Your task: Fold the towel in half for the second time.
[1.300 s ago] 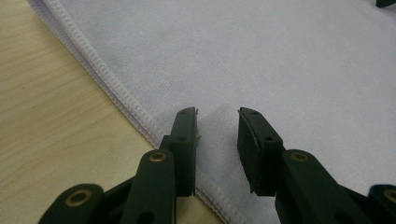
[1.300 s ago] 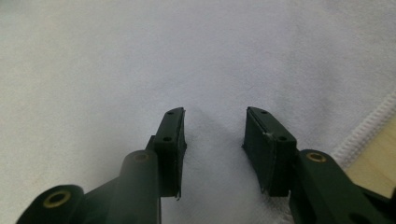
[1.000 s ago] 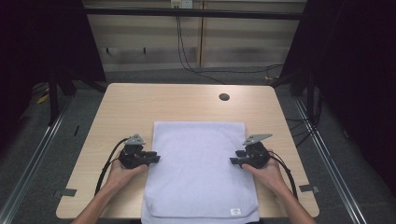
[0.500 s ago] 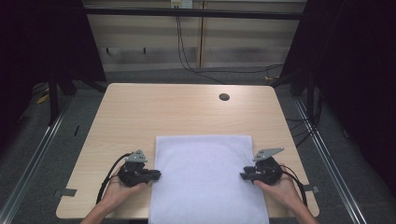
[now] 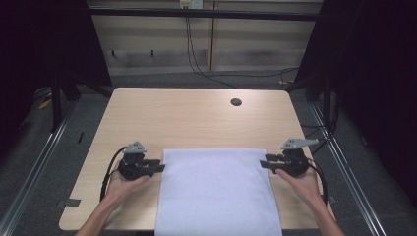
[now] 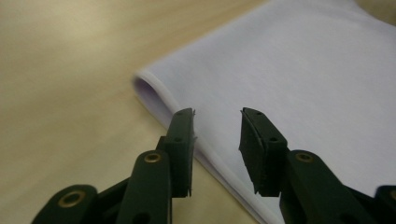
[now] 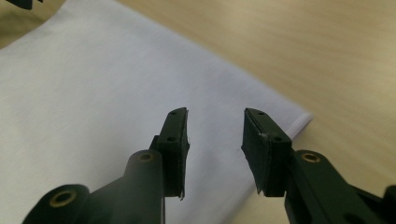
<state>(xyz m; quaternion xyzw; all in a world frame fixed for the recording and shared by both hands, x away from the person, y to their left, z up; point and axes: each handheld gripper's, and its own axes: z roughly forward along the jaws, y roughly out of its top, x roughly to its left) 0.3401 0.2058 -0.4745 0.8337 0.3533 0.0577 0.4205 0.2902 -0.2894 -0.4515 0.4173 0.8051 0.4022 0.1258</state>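
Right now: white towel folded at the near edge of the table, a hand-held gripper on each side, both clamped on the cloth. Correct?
Not quite. The towel and the positions are right, but neither left hand-held gripper nor right hand-held gripper is clamped: the two gripper views show the jaws apart above the cloth, which lies flat.

Both tools, left (image 5: 158, 167) and right (image 5: 265, 163), have just opened, releasing the folded white cloth (image 5: 216, 189).
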